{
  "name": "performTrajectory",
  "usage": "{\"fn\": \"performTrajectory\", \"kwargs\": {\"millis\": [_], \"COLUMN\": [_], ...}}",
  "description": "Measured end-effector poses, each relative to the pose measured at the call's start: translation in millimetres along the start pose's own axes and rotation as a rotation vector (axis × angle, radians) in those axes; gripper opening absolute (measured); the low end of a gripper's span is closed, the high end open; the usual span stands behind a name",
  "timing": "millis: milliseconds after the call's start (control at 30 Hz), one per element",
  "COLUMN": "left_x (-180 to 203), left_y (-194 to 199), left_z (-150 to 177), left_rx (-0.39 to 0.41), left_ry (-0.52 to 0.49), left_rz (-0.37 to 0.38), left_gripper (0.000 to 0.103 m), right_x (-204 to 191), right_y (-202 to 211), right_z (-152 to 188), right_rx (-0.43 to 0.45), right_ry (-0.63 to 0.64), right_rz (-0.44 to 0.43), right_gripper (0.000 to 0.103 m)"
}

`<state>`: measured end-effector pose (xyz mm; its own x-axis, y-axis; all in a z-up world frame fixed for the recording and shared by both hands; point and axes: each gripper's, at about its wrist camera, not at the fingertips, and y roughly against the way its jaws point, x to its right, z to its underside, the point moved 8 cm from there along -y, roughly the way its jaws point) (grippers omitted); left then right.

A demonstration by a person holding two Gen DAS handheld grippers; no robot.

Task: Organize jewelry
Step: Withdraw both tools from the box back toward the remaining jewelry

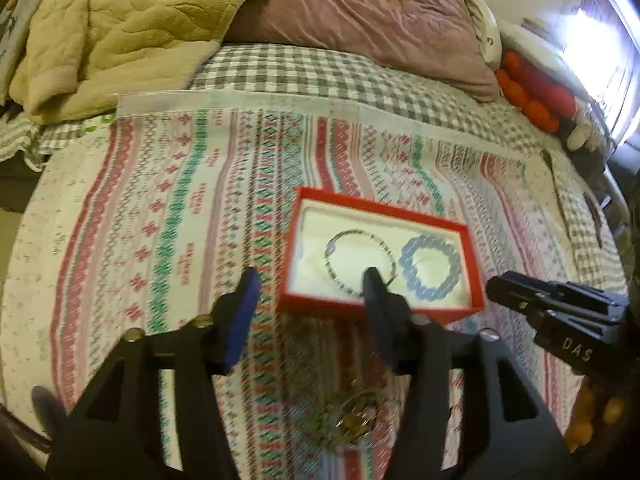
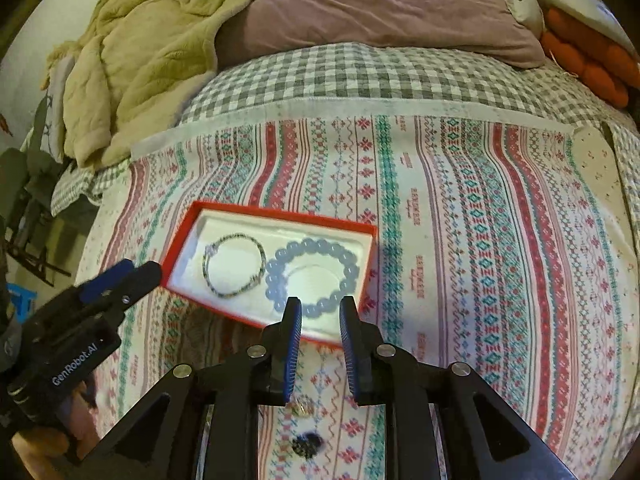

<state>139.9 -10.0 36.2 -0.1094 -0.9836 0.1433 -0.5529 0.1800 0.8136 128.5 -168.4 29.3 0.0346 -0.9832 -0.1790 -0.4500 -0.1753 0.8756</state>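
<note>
Here is the bed, and a patterned cloth (image 2: 460, 216) of red and green bands covers its near part, laid over a grey checked sheet (image 2: 360, 72). On the cloth sits the red box (image 2: 280, 216), lid off, pale lining showing. Inside it lie two pieces: a thin beaded bracelet (image 2: 234, 264) on the left and a blue bead bracelet (image 2: 312, 276) on the right, just beside each other.

The left gripper (image 1: 312, 280) hangs over the box's near left corner with its jaws well apart and nothing between them; one finger stands in front of the thin bracelet and hides part of it. The right gripper (image 2: 320, 312) hovers at the near edge of the box, jaws a little apart, empty, its fingers cutting across the near beads of the blue bracelet.

More jewelry lies loose on the cloth, near side of the box: a tangle of thin rings or chain (image 1: 348, 420), badly blurred in the left wrist view, and in the right wrist view a small gold piece (image 2: 303, 407) and a dark beaded lump (image 2: 307, 445), both half hidden under the gripper frame.

Far back, a tan quilt (image 2: 140, 60) heaps on the left, a mauve pillow (image 2: 380, 8) lies in the middle, an orange cushion (image 2: 588, 56) sits at the right edge. A hand (image 2: 40, 448) shows at the lower left, cut off by the frame.
</note>
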Motion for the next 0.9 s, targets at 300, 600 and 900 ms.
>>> {"fn": "performTrajectory", "kwargs": {"millis": [300,600,900], "left_x": [-2.1,-0.9,-2.9], "left_y": [12.4,18.0,19.6], "left_z": [30.0,51.6,70.2], "left_rx": [-0.050,-0.094,-0.111], "left_ry": [-0.023,-0.016,-0.042], "left_rz": [-0.045,-0.043,-0.057], "left_gripper": [0.083,0.102,0.102], "right_x": [-3.5,-12.0,-10.0], "right_y": [18.3,33.5,32.6], "right_z": [19.7,39.2,60.4], "right_rx": [0.006,0.036,0.030], "right_ry": [0.039,0.112,0.169], "right_rz": [0.007,0.030,0.072], "right_gripper": [0.066,0.086,0.092]}}
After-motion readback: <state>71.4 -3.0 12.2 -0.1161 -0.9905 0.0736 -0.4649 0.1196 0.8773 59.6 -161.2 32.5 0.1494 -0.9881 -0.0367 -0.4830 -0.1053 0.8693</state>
